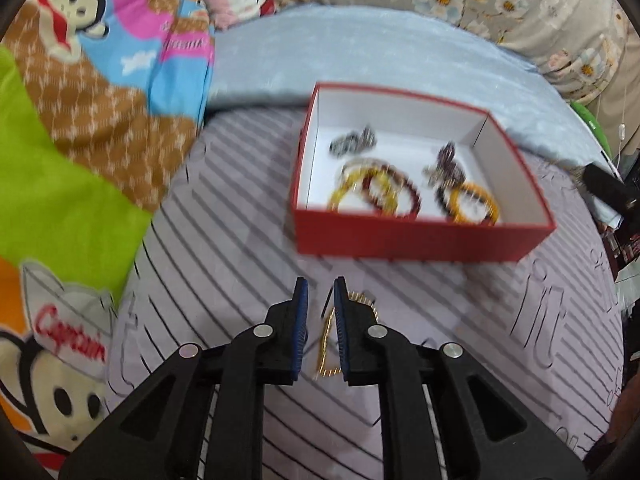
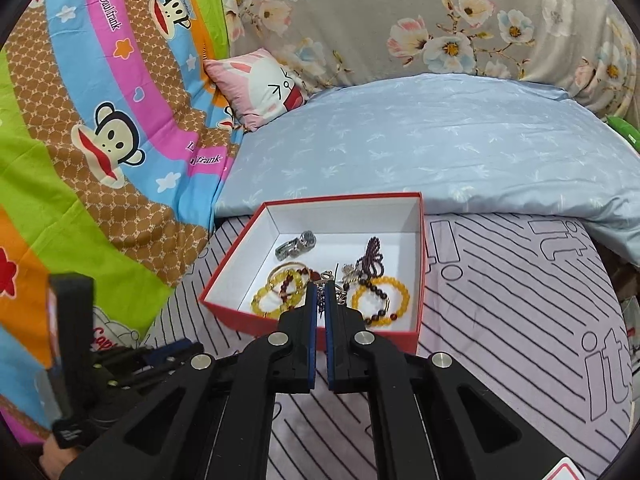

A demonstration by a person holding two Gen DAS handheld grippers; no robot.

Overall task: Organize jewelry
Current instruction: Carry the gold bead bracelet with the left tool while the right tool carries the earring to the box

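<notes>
A red box (image 1: pixel 420 240) with a white inside sits on the striped sheet and holds several bead bracelets (image 1: pixel 380 194) and a watch (image 1: pixel 352 142). My left gripper (image 1: pixel 320 292) hovers low over the sheet in front of the box, jaws slightly apart, with a gold chain (image 1: pixel 326 340) lying on the sheet between and under its fingers. My right gripper (image 2: pixel 319 288) is over the box's (image 2: pixel 236 312) near edge, jaws nearly closed on a thin silver and purple jewelry piece (image 2: pixel 320 300) that hangs between the fingertips. Yellow bracelets (image 2: pixel 380 300) lie below it.
A blue pillow (image 2: pixel 420 140) lies behind the box. A bright cartoon monkey blanket (image 2: pixel 100 140) covers the left side. A floral cover (image 2: pixel 400 20) and a small pink cushion (image 2: pixel 260 88) are at the back. The left gripper's body (image 2: pixel 120 360) shows at lower left.
</notes>
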